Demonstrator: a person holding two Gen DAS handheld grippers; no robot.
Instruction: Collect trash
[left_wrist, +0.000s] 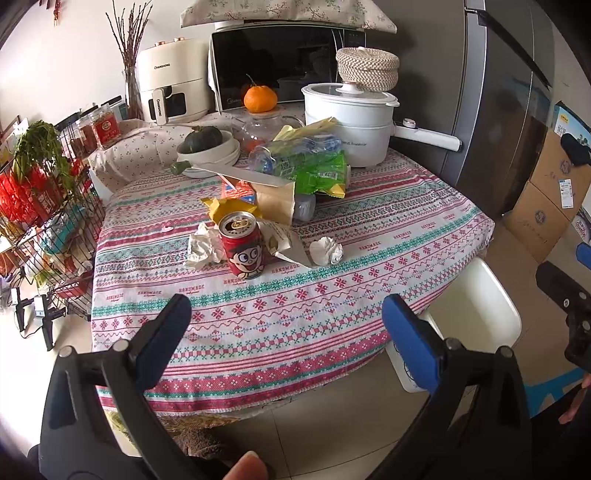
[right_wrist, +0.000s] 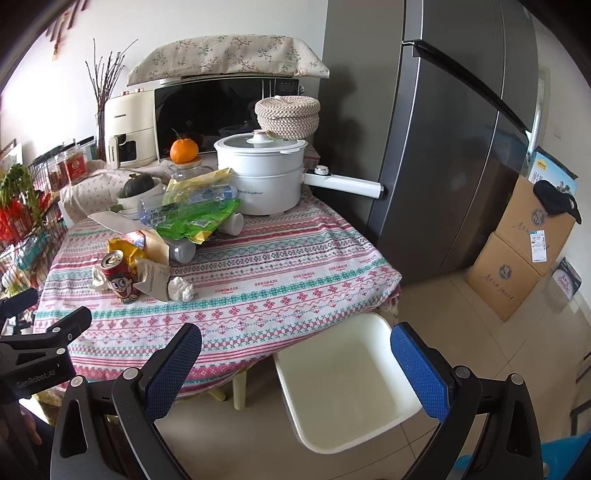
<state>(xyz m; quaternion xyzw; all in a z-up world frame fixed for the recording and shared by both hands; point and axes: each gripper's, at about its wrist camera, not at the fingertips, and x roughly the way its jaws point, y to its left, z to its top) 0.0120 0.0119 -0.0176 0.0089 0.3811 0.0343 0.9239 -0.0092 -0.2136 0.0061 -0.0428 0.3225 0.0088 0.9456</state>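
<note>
Trash lies on the patterned tablecloth (left_wrist: 332, 295): a red drink can (left_wrist: 242, 245) (right_wrist: 120, 275) standing upright, a crumpled white tissue (left_wrist: 326, 251) (right_wrist: 181, 288) to its right, another crumpled paper (left_wrist: 201, 247) on its left, brown paper wrappers (left_wrist: 277, 201), a green snack bag (left_wrist: 317, 173) (right_wrist: 192, 219) and a clear plastic bottle (left_wrist: 266, 157). A white bin (right_wrist: 347, 384) (left_wrist: 476, 306) stands on the floor by the table's near right corner. My left gripper (left_wrist: 286, 325) hangs open over the table's near edge. My right gripper (right_wrist: 295, 354) is open above the bin's left rim.
At the table's back stand a white electric pot (left_wrist: 351, 118), a bowl with a dark squash (left_wrist: 205, 142), a glass jar (left_wrist: 258, 129) and a knife (left_wrist: 240, 173). A wire rack (left_wrist: 48, 221) is left, a grey fridge (right_wrist: 461, 147) and cardboard boxes (right_wrist: 524, 251) right.
</note>
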